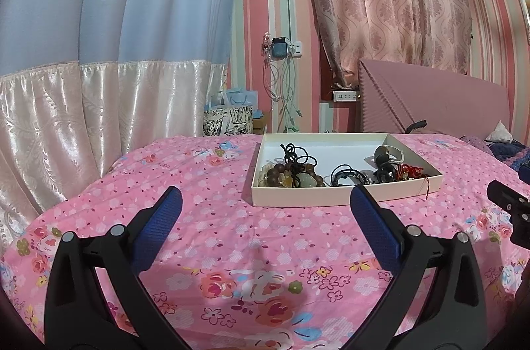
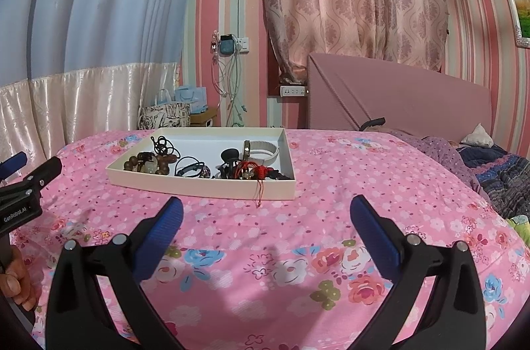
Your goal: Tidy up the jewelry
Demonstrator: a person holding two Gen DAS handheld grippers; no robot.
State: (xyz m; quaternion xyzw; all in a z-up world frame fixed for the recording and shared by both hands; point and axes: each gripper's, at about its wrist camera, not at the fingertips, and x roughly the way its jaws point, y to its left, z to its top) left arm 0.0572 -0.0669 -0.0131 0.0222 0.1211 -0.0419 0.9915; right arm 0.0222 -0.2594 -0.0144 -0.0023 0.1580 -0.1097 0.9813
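Observation:
A shallow cream tray point(image 1: 298, 197) point(image 2: 198, 186) rests on the pink floral bedspread. Inside lie a brown bead bracelet point(image 1: 281, 174) point(image 2: 145, 163), black cords point(image 1: 293, 153) point(image 2: 164, 144), a dark braided bracelet point(image 1: 346, 176) point(image 2: 192, 169), a white band point(image 2: 265, 151) and a red knotted charm point(image 1: 410, 173) point(image 2: 251, 171) whose string hangs over the front wall. My left gripper point(image 1: 266, 204) is open, short of the tray, nothing between its blue pads. My right gripper point(image 2: 266, 214) is open too, just before the tray's right corner. The left gripper's body point(image 2: 29, 184) shows at the right wrist view's left edge.
The bedspread point(image 1: 232, 250) point(image 2: 364, 184) stretches all around the tray. A pink headboard point(image 2: 397, 98) and a dark folded blanket point(image 2: 503, 177) lie to the right. Curtains, gift bags point(image 1: 232, 115) and hanging cables stand behind the bed. A person's hand point(image 2: 16, 283) is at lower left.

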